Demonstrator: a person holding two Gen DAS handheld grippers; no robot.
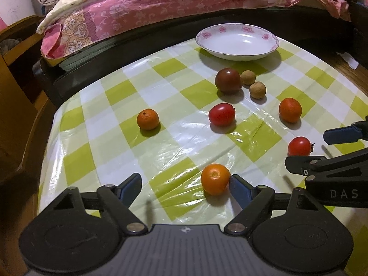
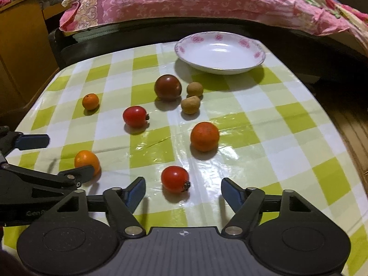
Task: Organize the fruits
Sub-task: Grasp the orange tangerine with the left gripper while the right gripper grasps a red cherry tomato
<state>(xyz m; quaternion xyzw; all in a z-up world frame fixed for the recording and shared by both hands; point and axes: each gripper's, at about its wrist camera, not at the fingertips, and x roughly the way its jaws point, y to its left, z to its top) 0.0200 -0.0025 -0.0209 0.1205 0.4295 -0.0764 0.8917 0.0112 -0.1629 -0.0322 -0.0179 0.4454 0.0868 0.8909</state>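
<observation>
Fruits lie loose on a green-checked tablecloth. My left gripper is open low over the cloth, with a small orange between its fingers, touching the right finger. My right gripper is open, with a red tomato between its fingers; it also shows in the left wrist view. Farther off lie another red tomato, two more oranges, a dark tomato and two brown longans. A white flowered plate stands empty at the back.
A bed with a pink quilt runs behind the table's far edge. Wooden furniture stands at the left. The table's right edge drops to a wooden floor. The two grippers sit side by side at the near edge.
</observation>
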